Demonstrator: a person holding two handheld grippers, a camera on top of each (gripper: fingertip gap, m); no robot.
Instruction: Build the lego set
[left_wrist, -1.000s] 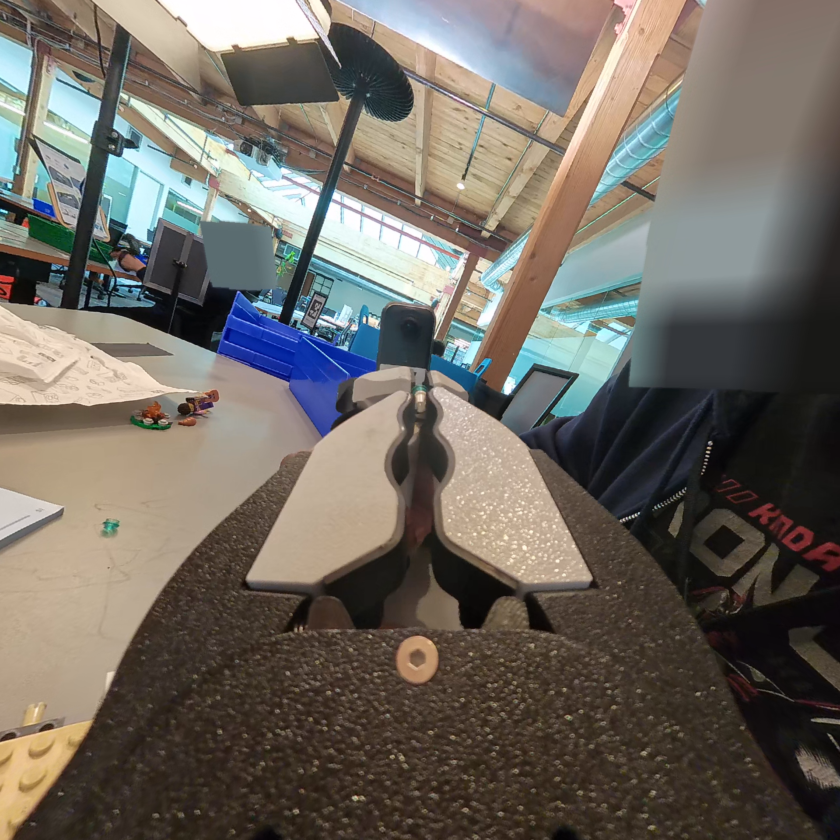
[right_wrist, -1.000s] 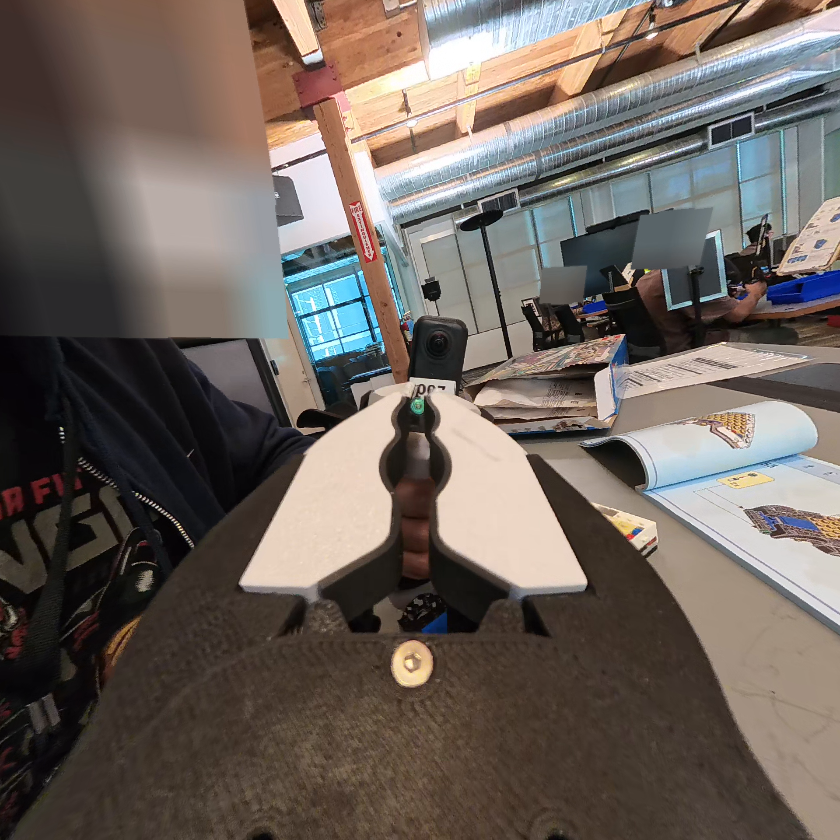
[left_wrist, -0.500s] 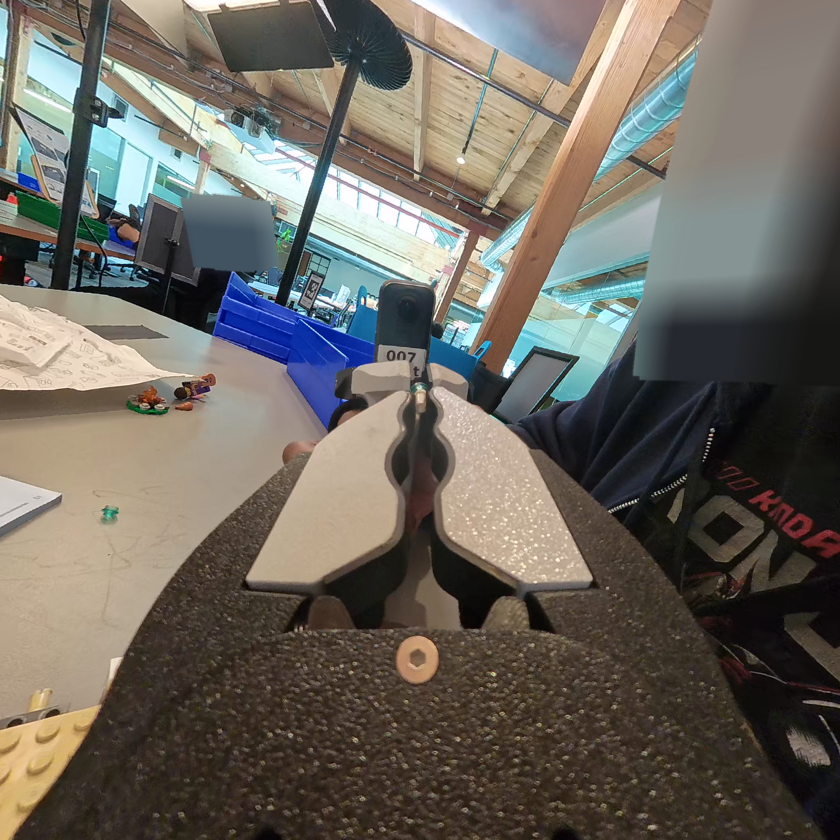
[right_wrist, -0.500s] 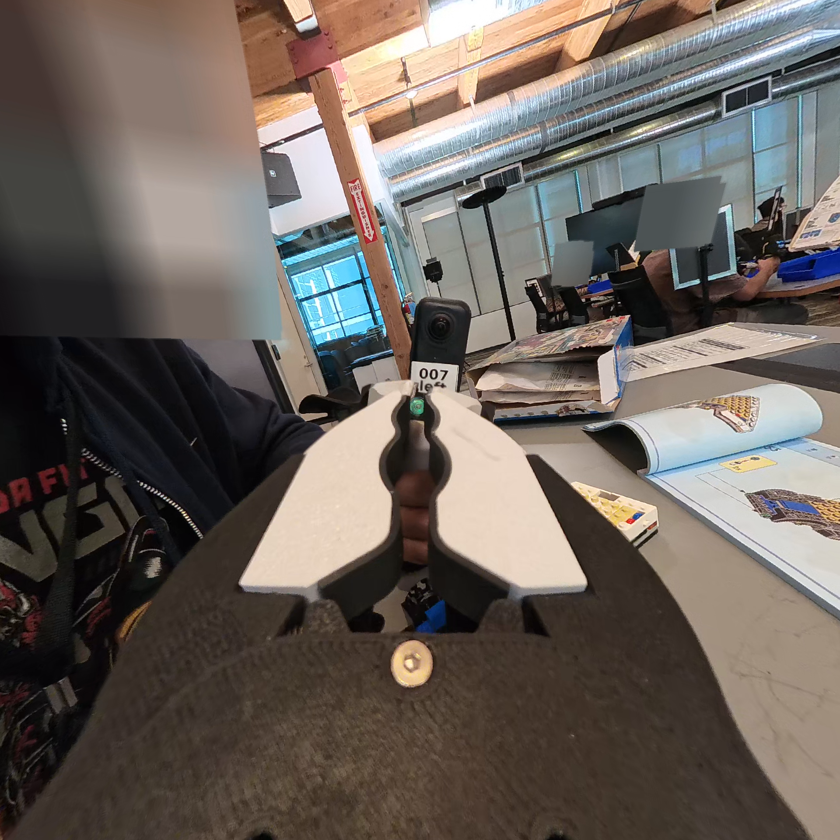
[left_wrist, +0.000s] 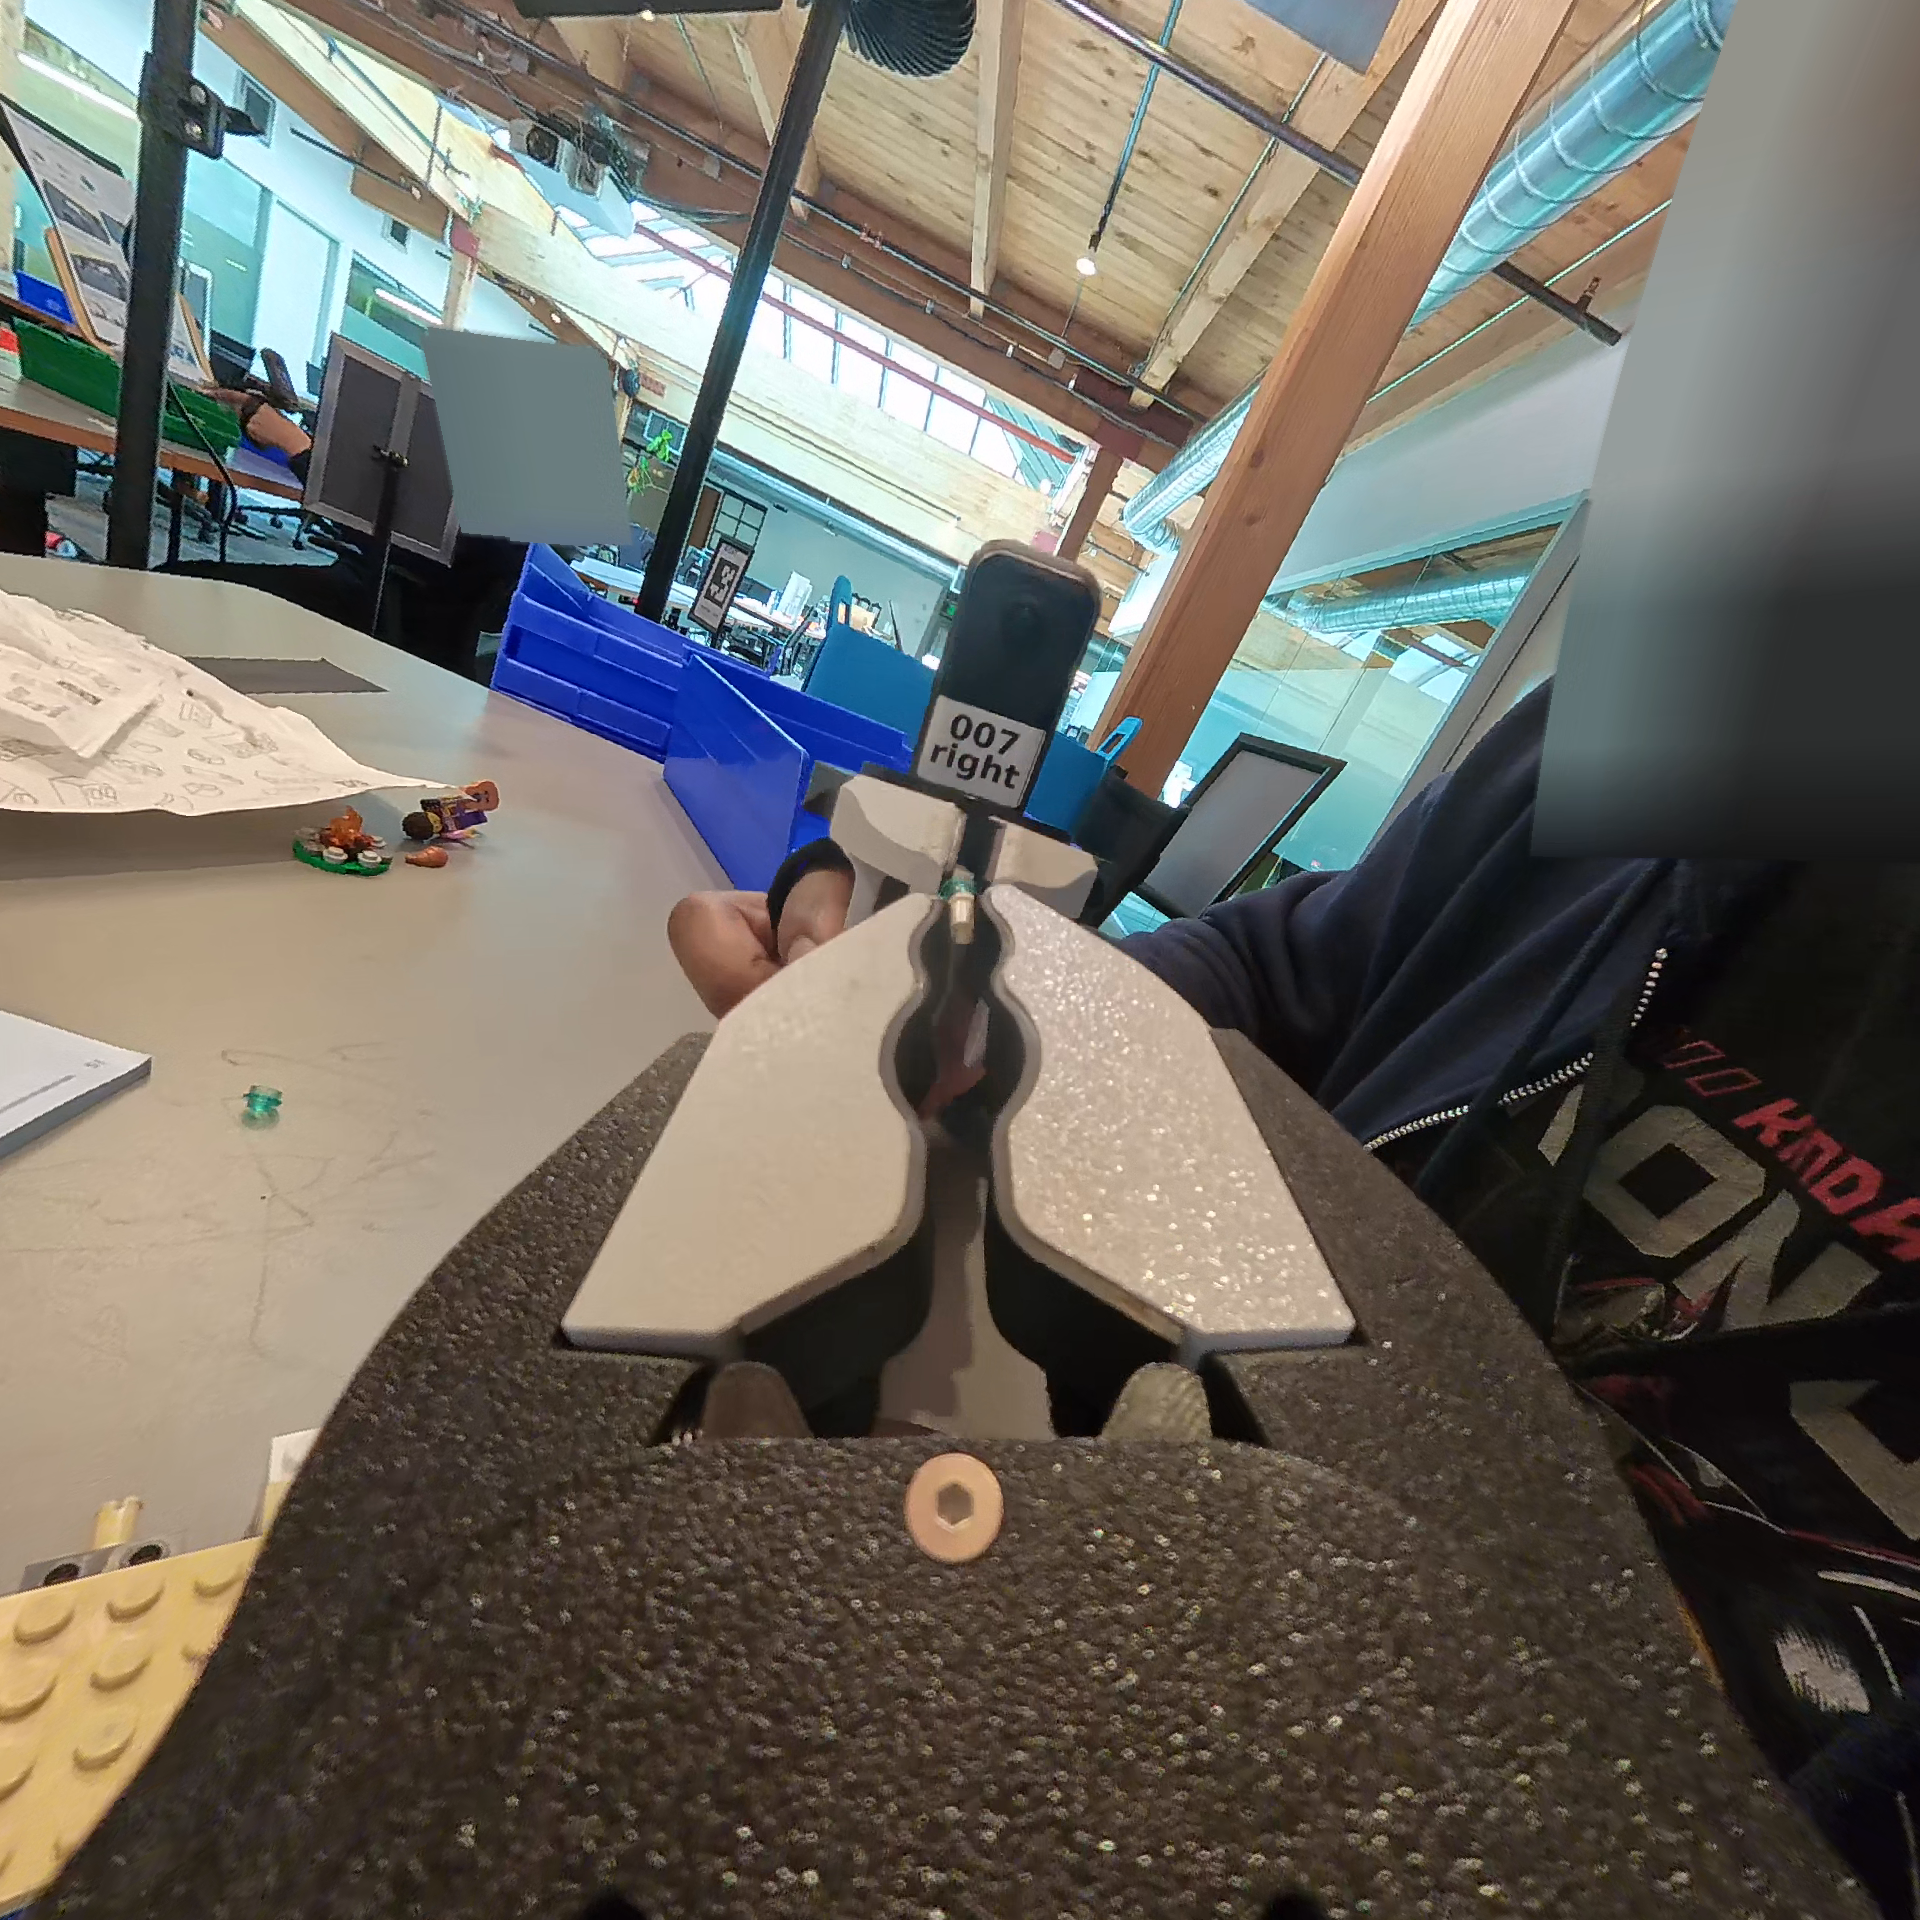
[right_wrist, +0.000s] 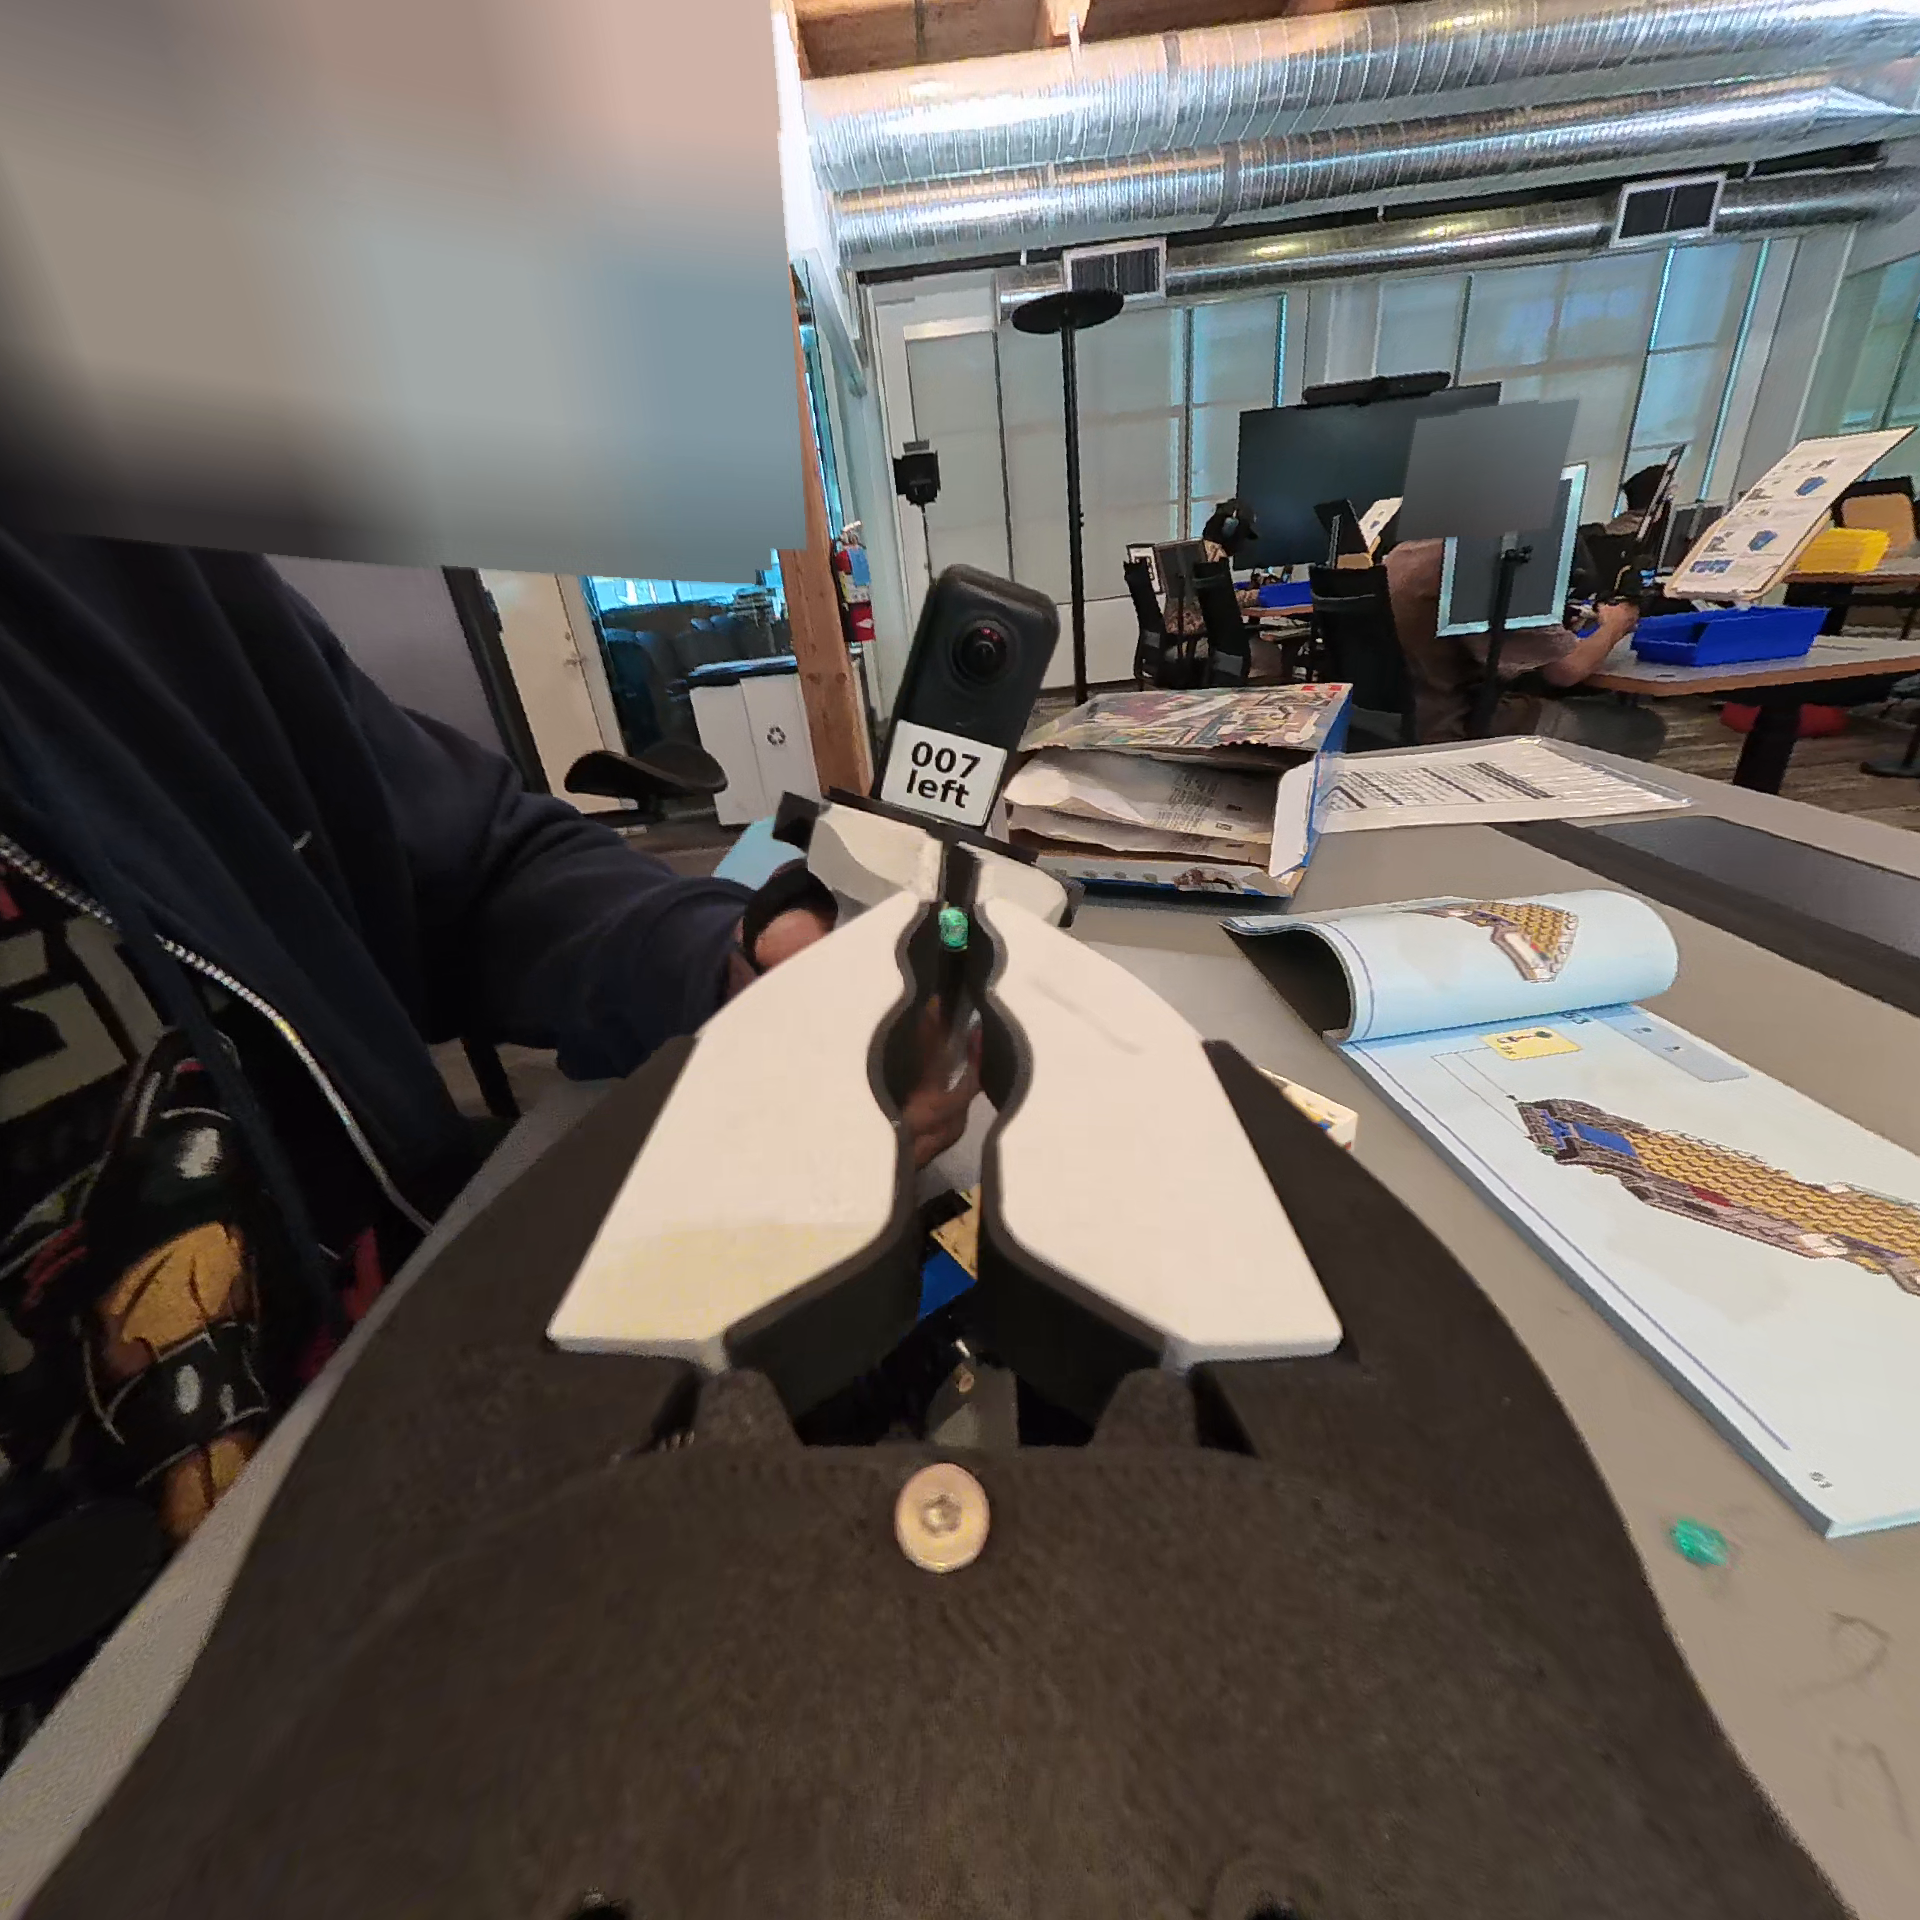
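Note:
My two grippers meet tip to tip above the grey table (left_wrist: 436, 1039), in front of a person in a dark hoodie. My left gripper (left_wrist: 958, 912) is shut on a small tan peg (left_wrist: 963, 922) that sticks out of its tips. A small translucent green stud (left_wrist: 957, 888) sits on the peg's far end, at the tips of the right gripper (left_wrist: 961, 847) facing me. In the right wrist view my right gripper (right_wrist: 951, 923) is shut on that green stud (right_wrist: 951, 928), with the left gripper (right_wrist: 951, 868) right behind it.
A loose green stud (left_wrist: 262, 1103) lies on the table, also seen beside the open instruction booklet (right_wrist: 1662, 1143). A minifigure and small build (left_wrist: 348, 844), a printed sheet (left_wrist: 156, 727), blue bins (left_wrist: 727, 748), a tan plate (left_wrist: 94, 1683) and a torn box (right_wrist: 1174, 790) are around. My left and right fingertips are right by each other.
Both grippers stay shut and tip to tip. Both views have tilted down a little toward the table, and the facing gripper's camera now shows higher and fuller in each.

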